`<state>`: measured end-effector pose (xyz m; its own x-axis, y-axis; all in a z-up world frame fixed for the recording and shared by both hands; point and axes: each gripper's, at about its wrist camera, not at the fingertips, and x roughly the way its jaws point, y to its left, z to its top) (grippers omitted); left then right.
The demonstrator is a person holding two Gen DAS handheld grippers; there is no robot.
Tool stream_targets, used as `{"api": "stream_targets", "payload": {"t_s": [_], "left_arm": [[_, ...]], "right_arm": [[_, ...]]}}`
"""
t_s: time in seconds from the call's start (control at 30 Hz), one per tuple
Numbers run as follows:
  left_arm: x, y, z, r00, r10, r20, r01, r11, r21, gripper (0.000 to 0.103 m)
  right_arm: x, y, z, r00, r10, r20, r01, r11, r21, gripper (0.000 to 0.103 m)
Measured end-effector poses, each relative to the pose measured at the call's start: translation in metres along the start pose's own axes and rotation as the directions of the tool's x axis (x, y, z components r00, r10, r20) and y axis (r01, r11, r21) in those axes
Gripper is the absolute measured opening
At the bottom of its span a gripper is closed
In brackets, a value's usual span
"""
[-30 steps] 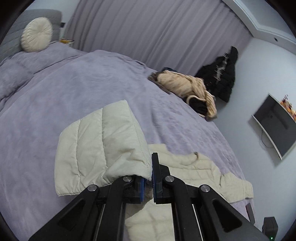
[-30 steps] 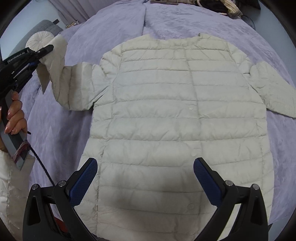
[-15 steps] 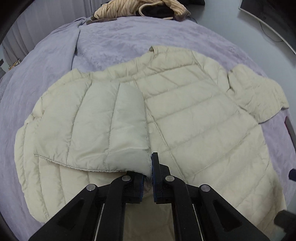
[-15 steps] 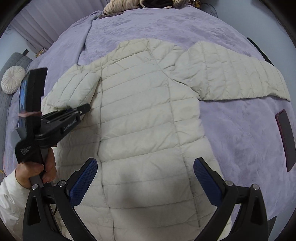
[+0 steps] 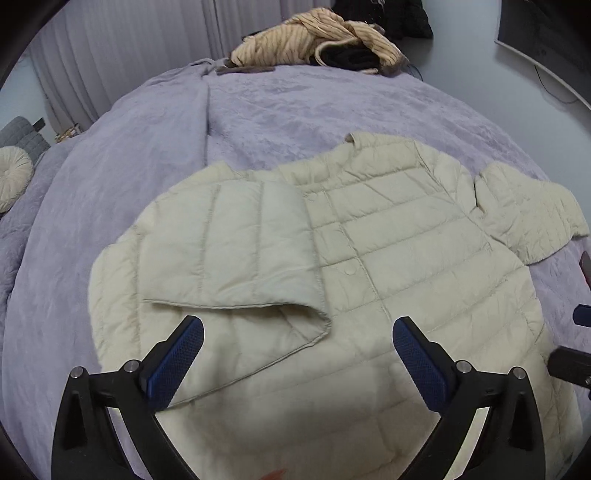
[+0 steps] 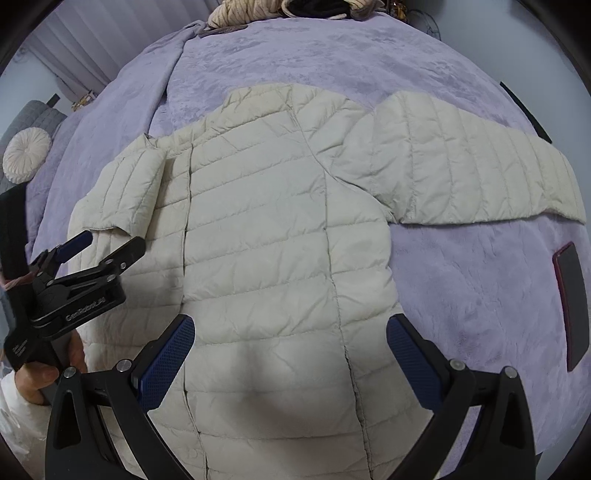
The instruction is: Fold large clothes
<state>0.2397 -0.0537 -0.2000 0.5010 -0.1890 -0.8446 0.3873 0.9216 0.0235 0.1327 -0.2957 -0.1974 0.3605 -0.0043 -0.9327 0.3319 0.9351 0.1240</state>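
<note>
A cream quilted puffer jacket (image 5: 399, 258) lies front up on the purple bedspread (image 5: 295, 107). Its left sleeve (image 5: 236, 251) is folded over the chest, cuff lying loose. My left gripper (image 5: 295, 350) is open and empty just above that cuff. In the right wrist view the jacket (image 6: 280, 236) fills the middle, its right sleeve (image 6: 476, 173) stretched out sideways. My right gripper (image 6: 290, 354) is open and empty over the jacket's lower half. The left gripper (image 6: 107, 243) also shows in that view, by the folded sleeve.
A heap of tan and black clothes (image 5: 317, 44) lies at the far edge of the bed. A round cream cushion (image 6: 26, 155) sits at the left. A dark red phone (image 6: 572, 299) lies on the bedspread right of the jacket. A monitor (image 5: 546, 33) hangs on the wall.
My left gripper carried the left sleeve across onto the jacket's chest, then opened and let it go. The right gripper stayed open over the hem.
</note>
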Motion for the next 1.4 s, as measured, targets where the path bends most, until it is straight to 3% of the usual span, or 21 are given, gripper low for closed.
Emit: {"api": "stream_targets", "payload": {"t_s": [0.1,0.23,0.33,0.47,0.6,0.7,0.73,0.77,0.8,0.83,0.87,0.97,1.1,1.2,1.4], "left_arm": [[-0.021,0.041,-0.012,0.996,0.085,0.013,-0.084,0.991,-0.102,0.103],[-0.019,0.101,-0.039,0.980,0.188,-0.066,-0.198,0.953,-0.230,0.103],[-0.001,0.126,-0.059,0.951,0.251,-0.179,-0.291,0.924,-0.249,0.103],[0.020,0.136,-0.077,0.934,0.258,-0.247,-0.319,0.913,-0.254,0.103],[0.040,0.138,-0.072,0.927,0.288,-0.240,-0.344,0.908,-0.240,0.103],[0.046,0.150,-0.067,0.918,0.318,-0.239,-0.380,0.877,-0.295,0.103],[0.049,0.155,-0.066,0.916,0.317,-0.246,-0.385,0.866,-0.318,0.103],[0.052,0.160,-0.066,0.915,0.314,-0.253,-0.387,0.859,-0.336,0.103],[0.052,0.162,-0.066,0.915,0.313,-0.256,-0.389,0.855,-0.344,0.103],[0.053,0.164,-0.066,0.912,0.319,-0.257,-0.395,0.851,-0.345,0.103],[0.054,0.165,-0.066,0.911,0.326,-0.254,-0.400,0.850,-0.344,0.103],[0.054,0.168,-0.068,0.904,0.348,-0.249,-0.418,0.842,-0.341,0.103],[0.055,0.176,-0.074,0.893,0.358,-0.273,-0.440,0.822,-0.363,0.103],[0.058,0.182,-0.077,0.878,0.375,-0.299,-0.468,0.803,-0.369,0.103],[0.054,0.197,-0.082,0.867,0.396,-0.302,-0.492,0.775,-0.395,0.103]], "right_arm": [[-0.002,0.026,0.015,0.999,0.012,0.030,-0.009,0.996,-0.083,0.103],[0.000,0.093,0.036,0.995,0.039,0.087,-0.013,0.960,-0.279,0.103],[0.017,0.153,0.046,0.991,0.034,0.128,0.027,0.894,-0.447,0.103],[0.052,0.216,0.044,0.988,0.002,0.154,0.094,0.786,-0.611,0.103],[0.088,0.250,0.048,0.975,-0.076,0.208,0.198,0.717,-0.668,0.103],[0.112,0.260,0.052,0.953,-0.161,0.255,0.294,0.683,-0.668,0.101],[0.118,0.261,0.054,0.947,-0.183,0.265,0.316,0.681,-0.661,0.090],[0.120,0.260,0.056,0.947,-0.184,0.264,0.316,0.688,-0.654,0.078],[0.121,0.258,0.060,0.950,-0.178,0.257,0.306,0.702,-0.643,0.039],[0.120,0.256,0.063,0.951,-0.182,0.251,0.302,0.720,-0.624,0.012],[0.115,0.250,0.068,0.955,-0.169,0.245,0.286,0.753,-0.592,0.012],[0.085,0.216,0.084,0.971,-0.019,0.238,0.125,0.891,-0.437,0.011],[0.066,0.147,0.101,0.972,0.067,0.226,-0.031,0.987,-0.157,0.010],[0.076,0.101,0.101,0.979,0.102,0.176,-0.106,0.994,0.011,0.010],[0.100,0.044,0.087,0.982,0.156,0.106,-0.172,0.970,0.171,0.010]]}}
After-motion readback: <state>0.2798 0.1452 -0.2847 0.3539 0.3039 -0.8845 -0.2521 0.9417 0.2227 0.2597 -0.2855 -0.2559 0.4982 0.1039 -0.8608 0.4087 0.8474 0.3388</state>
